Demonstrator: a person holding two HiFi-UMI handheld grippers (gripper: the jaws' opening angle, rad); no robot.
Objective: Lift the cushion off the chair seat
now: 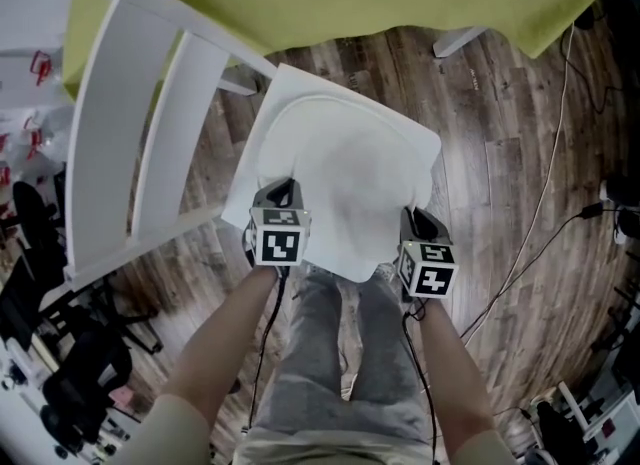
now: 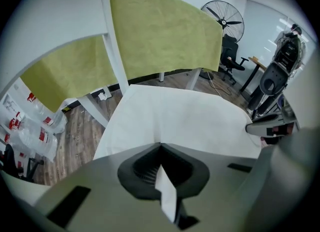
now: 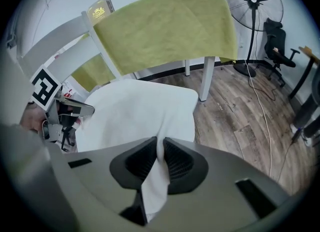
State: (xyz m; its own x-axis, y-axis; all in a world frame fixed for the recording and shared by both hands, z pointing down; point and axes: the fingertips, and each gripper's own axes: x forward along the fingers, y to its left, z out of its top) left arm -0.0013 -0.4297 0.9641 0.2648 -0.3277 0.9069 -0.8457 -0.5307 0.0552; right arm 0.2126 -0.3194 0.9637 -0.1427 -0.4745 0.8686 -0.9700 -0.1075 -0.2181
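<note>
– Wooden floor (image 1: 500,153), white slatted chair (image 1: 110,133). Where is the cushion (image 1: 340,183)?
– It lies on the seat. The left gripper (image 1: 285,189) and right gripper (image 1: 412,215) are each closed on its near edge, a soft, thin white fabric that folds between the jaws. I think both should rise together and level, otherwise it may slip.

The cushion (image 1: 340,178) is white, soft and flat. It is almost square, with round corners. It lies on the seat of the white chair (image 1: 115,123) and covers nearly all of the seat. The left gripper (image 1: 280,193) pinches its front left corner. The right gripper (image 1: 413,219) pinches its front right corner. A thin fold of white cloth is squeezed between each pair of fingers (image 3: 182,163).
</note>
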